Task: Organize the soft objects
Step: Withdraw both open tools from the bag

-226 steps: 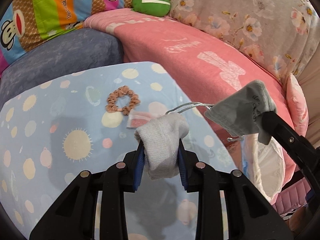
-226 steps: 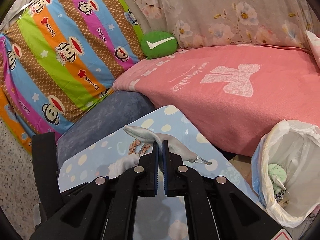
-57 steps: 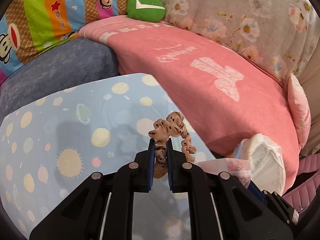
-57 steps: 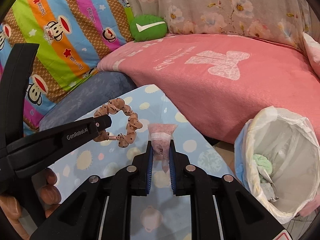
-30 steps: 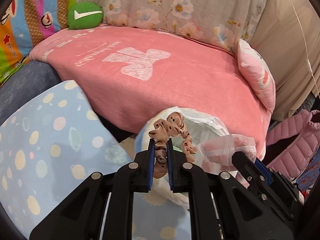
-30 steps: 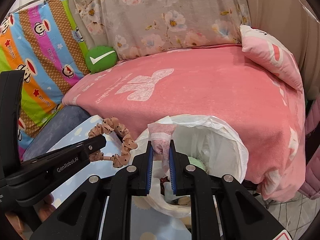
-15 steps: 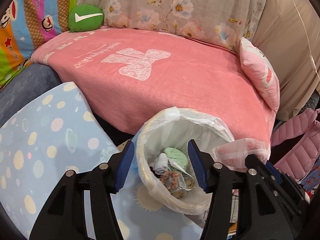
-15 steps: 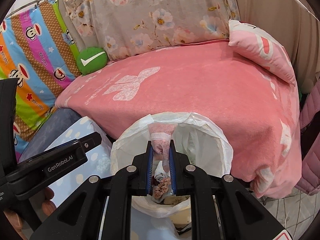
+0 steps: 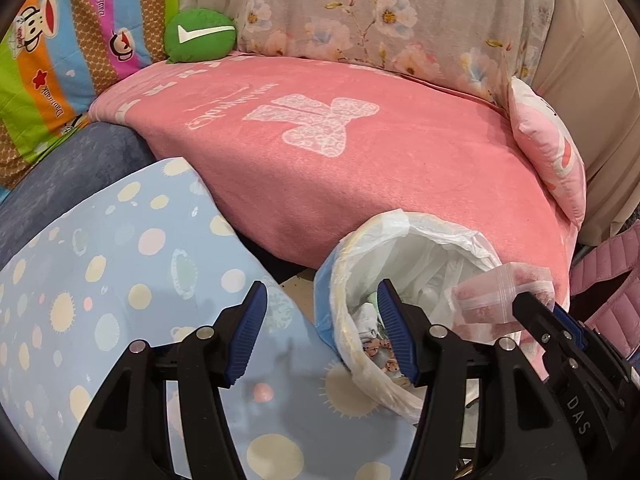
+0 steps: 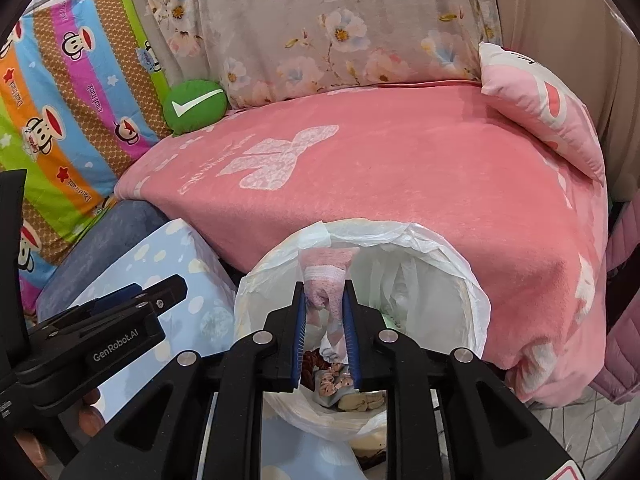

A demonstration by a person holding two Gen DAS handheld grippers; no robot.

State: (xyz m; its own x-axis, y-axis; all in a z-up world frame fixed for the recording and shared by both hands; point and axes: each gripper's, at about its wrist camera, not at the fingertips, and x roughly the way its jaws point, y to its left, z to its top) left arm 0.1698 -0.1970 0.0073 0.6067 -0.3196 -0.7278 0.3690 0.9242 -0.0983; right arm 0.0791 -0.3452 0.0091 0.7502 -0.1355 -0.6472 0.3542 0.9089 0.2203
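A white-lined bin (image 10: 460,264) stands below the pink bed's edge. My right gripper (image 10: 324,290) hangs over its mouth, shut on a pink cloth in a clear zip pouch (image 10: 326,264). Down in the bin lies the brown dotted scrunchie (image 10: 334,380) among other soft items. In the left wrist view my left gripper (image 9: 320,304) is open and holds nothing, its right finger over the bin's (image 9: 440,236) near rim. There the scrunchie (image 9: 380,350) shows inside the liner, and the pouch (image 9: 500,296) sticks out of the right gripper's tip at the right.
A blue dotted cloth surface (image 9: 120,280) lies left of the bin. Behind is the pink blanket (image 9: 360,160), with a green round cushion (image 9: 200,36) and a pink pillow (image 9: 552,152). A pink quilted jacket (image 9: 604,280) hangs at the right.
My left gripper opened over the bin and the scrunchie dropped in; it has since drawn back a little to the left. My right gripper carried the pouch over the bin's mouth.
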